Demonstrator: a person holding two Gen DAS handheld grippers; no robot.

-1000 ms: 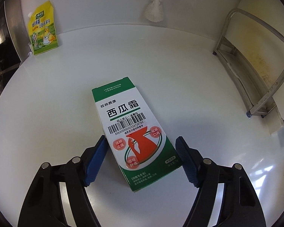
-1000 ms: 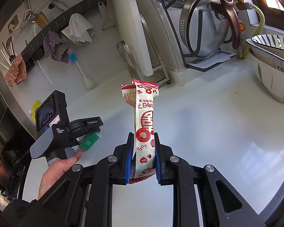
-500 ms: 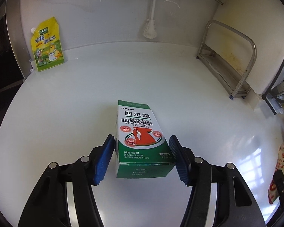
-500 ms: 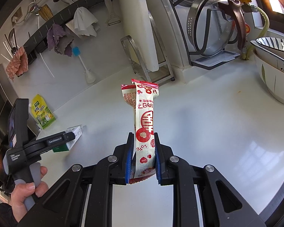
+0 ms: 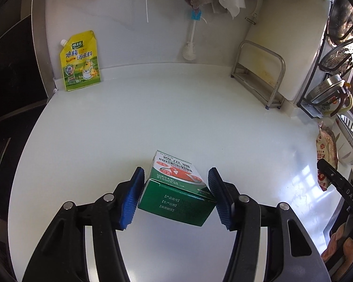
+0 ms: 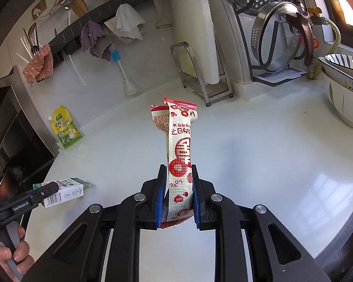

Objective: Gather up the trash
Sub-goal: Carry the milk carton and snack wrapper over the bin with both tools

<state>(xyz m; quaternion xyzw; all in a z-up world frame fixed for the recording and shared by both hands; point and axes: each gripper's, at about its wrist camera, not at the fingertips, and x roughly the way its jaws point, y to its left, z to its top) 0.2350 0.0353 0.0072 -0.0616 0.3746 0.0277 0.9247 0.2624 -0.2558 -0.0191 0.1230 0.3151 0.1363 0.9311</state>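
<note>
Mid-collection, judging by the two views: one piece of trash already in hand, a second being lined up.

Right gripper (image 6: 176, 196): fingers pinching the lower end of a red-and-white snack wrapper (image 6: 180, 145), held upright above the white desk (image 6: 258, 155), clear of the surface.

Left gripper (image 5: 176, 198): fingers spread, flanking a green-and-white medicine box (image 5: 177, 192). Box lying flat on the desk, near end between the blue pads (image 5: 133, 198), slightly skewed to the gripper's axis. Left pad just beside the box's left edge, right pad near the right corner; actual contact on either side impossible to confirm. In the right wrist view, the same box (image 6: 63, 188) low at the left edge, partly behind the left gripper's arm.

Probable step in hand: positioning for the grasp on the box. Next move likely calling for a small twist to square the pads to the box's long sides, then closing firmly enough to lift thin cardboard without crushing it.

Also present: a yellow seasoning pouch (image 5: 81, 61) leaning against the back wall, well apart; a metal rack (image 5: 258, 75) at the right rear.
</note>
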